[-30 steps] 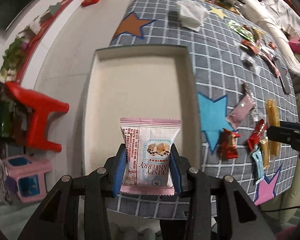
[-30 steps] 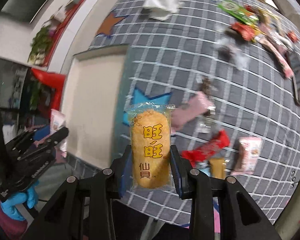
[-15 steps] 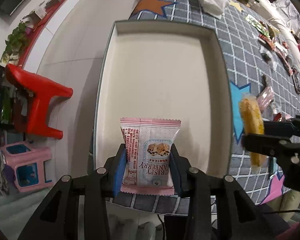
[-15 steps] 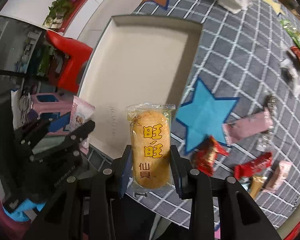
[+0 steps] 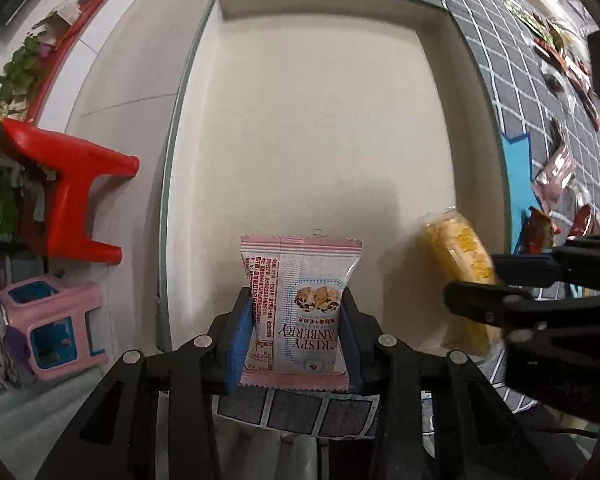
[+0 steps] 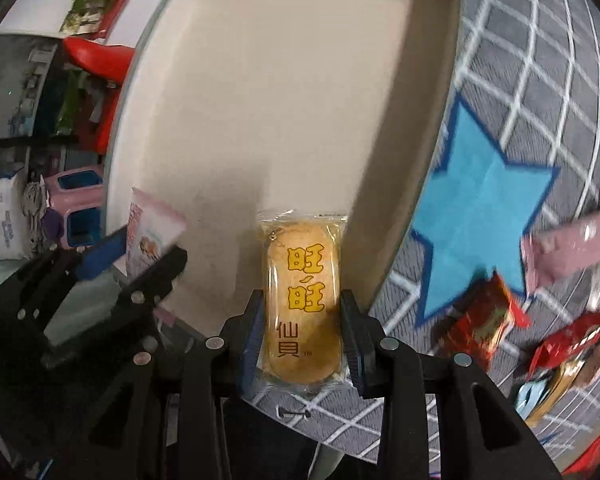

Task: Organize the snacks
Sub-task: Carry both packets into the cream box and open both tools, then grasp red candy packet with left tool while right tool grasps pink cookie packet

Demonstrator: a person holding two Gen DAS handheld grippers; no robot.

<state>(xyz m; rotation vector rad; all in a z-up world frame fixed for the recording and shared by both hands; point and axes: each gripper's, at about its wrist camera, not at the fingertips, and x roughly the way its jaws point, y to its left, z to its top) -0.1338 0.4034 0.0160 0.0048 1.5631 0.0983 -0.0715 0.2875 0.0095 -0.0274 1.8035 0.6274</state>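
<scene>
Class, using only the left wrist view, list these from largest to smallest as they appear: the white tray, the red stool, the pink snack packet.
1. white tray
2. and 3. red stool and pink snack packet: alike in apparent size, and the packet's nearness to the camera inflates it.

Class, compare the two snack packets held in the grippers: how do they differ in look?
The cranberry packet is pink and white, opaque and squarish; the rice cracker packet is clear, long and oval, showing a golden cracker. The first bears English lettering, the second yellow Chinese characters. Both are clamped upright over the tray.
</scene>
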